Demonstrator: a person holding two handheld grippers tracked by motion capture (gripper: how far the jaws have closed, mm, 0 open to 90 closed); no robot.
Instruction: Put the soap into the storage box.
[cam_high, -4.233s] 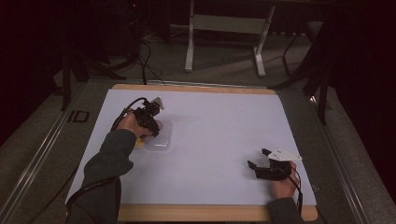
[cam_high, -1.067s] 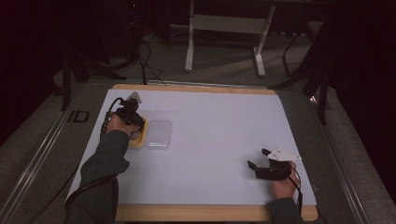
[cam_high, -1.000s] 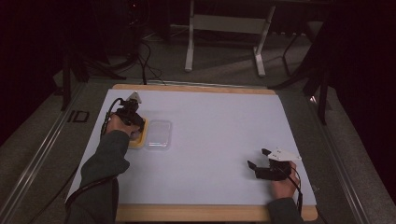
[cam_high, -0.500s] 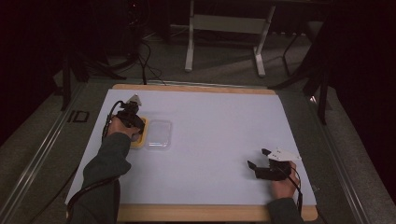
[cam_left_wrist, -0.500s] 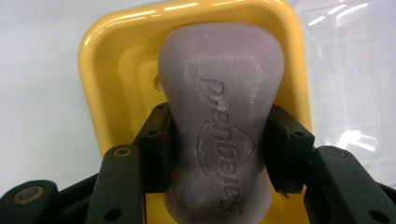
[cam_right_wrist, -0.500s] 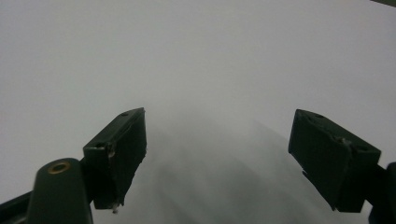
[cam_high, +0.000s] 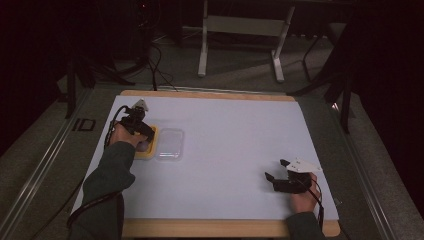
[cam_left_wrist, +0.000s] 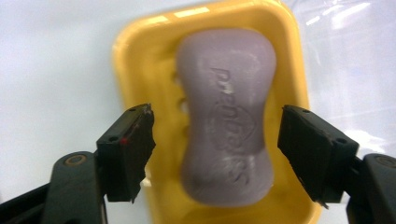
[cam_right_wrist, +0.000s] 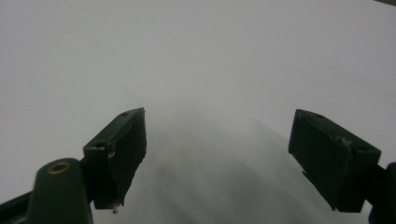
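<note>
Hovering right over the soap dish, the left hand-held gripper has its jaws apart, and they have just been opening, with the purple bar of soap lying between them but untouched by either pad. Soap sits inside the yellow dish, its long axis running from six o'clock up to twelve o'clock in the left gripper view, straight along the line the jaws point. So the jaws straddle the bar's narrow waist, one at nine o'clock, one at three. From above, dish and left hand-held gripper are at the tabletop's nine o'clock side, a clear lid just beside the dish at its three o'clock. Right hand-held gripper rests well apart, down at five o'clock, jaws spread wide on nothing but bare white surface. Left hand is plainly the nearer one; looks like a release just made, or a fresh pinch across the waist to come.
</note>
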